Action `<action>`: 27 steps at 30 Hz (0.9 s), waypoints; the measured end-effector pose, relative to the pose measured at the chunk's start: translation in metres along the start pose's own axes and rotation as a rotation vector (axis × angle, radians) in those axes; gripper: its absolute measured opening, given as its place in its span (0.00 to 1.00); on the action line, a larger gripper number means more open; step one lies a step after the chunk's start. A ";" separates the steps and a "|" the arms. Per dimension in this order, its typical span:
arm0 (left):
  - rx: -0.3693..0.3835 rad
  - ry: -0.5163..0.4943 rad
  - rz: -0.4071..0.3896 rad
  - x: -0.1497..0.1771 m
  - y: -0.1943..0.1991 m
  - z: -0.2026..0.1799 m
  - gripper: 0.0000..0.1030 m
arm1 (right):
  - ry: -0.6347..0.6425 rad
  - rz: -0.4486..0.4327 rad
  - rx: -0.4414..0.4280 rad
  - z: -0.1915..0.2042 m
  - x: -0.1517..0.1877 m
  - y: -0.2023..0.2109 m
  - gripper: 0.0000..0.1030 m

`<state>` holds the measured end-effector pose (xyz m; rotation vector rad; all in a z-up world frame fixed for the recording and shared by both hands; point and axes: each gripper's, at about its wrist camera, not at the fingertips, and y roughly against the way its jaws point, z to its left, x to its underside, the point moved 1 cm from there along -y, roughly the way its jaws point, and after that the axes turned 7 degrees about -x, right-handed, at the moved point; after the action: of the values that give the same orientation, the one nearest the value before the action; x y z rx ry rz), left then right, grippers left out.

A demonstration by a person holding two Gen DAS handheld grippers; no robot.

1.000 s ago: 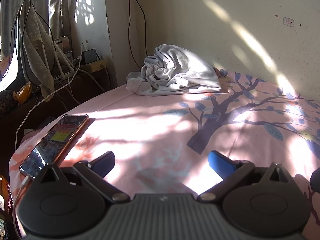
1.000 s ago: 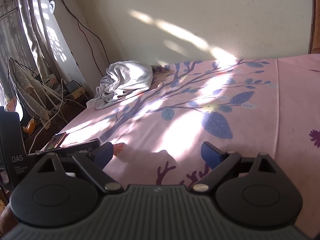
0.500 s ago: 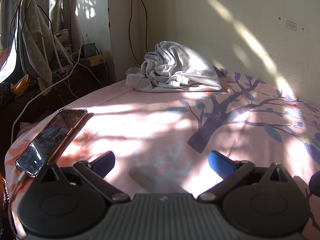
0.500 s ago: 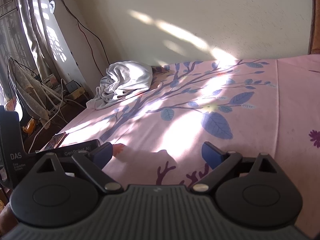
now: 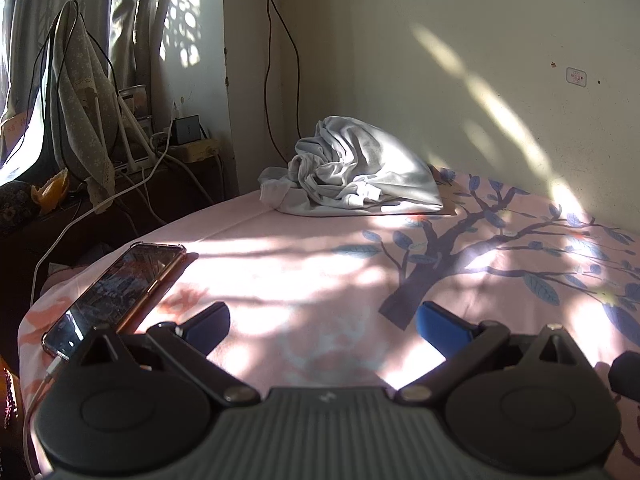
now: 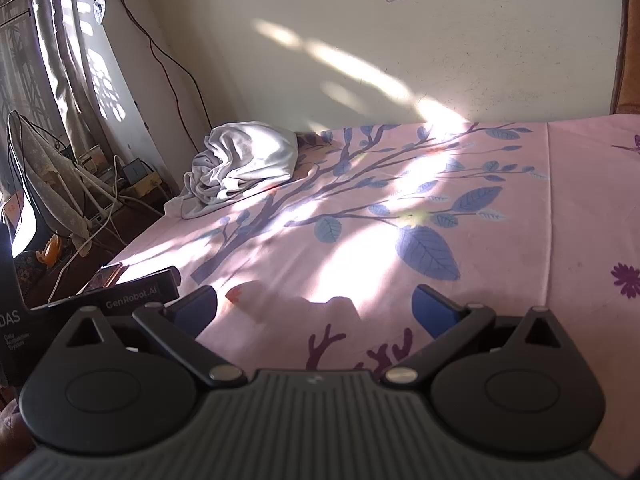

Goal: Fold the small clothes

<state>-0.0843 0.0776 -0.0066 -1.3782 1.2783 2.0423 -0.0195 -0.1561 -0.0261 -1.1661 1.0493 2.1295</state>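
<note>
A crumpled pale grey garment [image 5: 356, 172] lies in a heap at the far corner of the bed, by the wall; it also shows in the right wrist view [image 6: 240, 164]. My left gripper [image 5: 320, 326] is open and empty, low over the pink tree-print bedsheet [image 5: 320, 264], well short of the garment. My right gripper [image 6: 314, 308] is open and empty over the sheet [image 6: 500, 240], farther right. The left gripper's body [image 6: 120, 296] shows at the left of the right wrist view.
A phone [image 5: 116, 292] on a charging cable lies at the bed's left edge, close to my left fingers. A dark side table [image 5: 120, 192] with cables, a box and a cloth-draped stand lies beyond the edge. The wall [image 5: 480, 60] runs behind the bed.
The left gripper has moved slightly forward and swung a little; the garment and phone sit a bit nearer in its view. The right gripper has barely moved. Both stay open.
</note>
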 end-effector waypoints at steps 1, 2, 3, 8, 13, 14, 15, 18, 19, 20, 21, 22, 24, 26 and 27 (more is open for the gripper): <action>-0.009 0.000 -0.008 0.000 0.001 0.000 1.00 | 0.001 -0.001 0.001 0.000 0.000 0.000 1.00; -0.020 -0.001 -0.012 -0.001 0.001 0.000 1.00 | 0.002 -0.002 0.002 0.000 0.000 0.001 1.00; -0.032 -0.002 -0.016 -0.001 0.002 0.000 1.00 | 0.003 -0.002 0.002 0.000 0.000 0.001 1.00; -0.074 -0.025 -0.051 0.000 0.007 -0.004 1.00 | 0.013 0.001 -0.002 0.001 0.000 0.000 1.00; -0.068 -0.011 -0.031 0.000 0.004 -0.001 1.00 | 0.012 0.002 -0.002 0.001 -0.001 -0.001 1.00; -0.066 -0.007 -0.027 0.000 0.003 -0.001 1.00 | 0.012 0.003 -0.003 0.002 0.000 -0.001 1.00; -0.067 -0.004 -0.026 0.000 0.003 0.000 1.00 | 0.012 0.004 -0.003 0.001 0.000 -0.001 1.00; -0.065 -0.003 -0.025 0.000 0.004 -0.001 1.00 | 0.012 0.004 -0.004 0.002 0.000 -0.001 1.00; -0.062 -0.005 -0.022 0.001 0.003 -0.001 1.00 | 0.011 0.004 -0.003 0.002 0.000 -0.001 1.00; -0.057 -0.006 -0.019 0.000 0.003 0.000 1.00 | 0.011 0.004 -0.003 0.002 0.000 -0.001 1.00; -0.053 -0.006 -0.018 0.000 0.003 0.000 1.00 | 0.011 0.004 -0.004 0.002 0.000 -0.001 1.00; -0.054 -0.006 -0.021 0.000 0.004 0.000 1.00 | 0.011 0.005 -0.004 0.002 0.000 -0.001 1.00; -0.064 -0.007 -0.026 -0.001 0.006 0.001 1.00 | 0.011 0.005 -0.005 0.002 0.001 0.000 1.00; -0.069 -0.014 -0.022 -0.003 0.007 0.001 1.00 | 0.010 0.005 -0.005 0.002 0.001 -0.001 1.00; -0.065 -0.020 -0.020 -0.004 0.008 0.001 1.00 | 0.010 0.005 -0.006 0.002 0.001 -0.001 1.00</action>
<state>-0.0886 0.0752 0.0010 -1.3898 1.1945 2.0961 -0.0204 -0.1538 -0.0262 -1.1789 1.0520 2.1344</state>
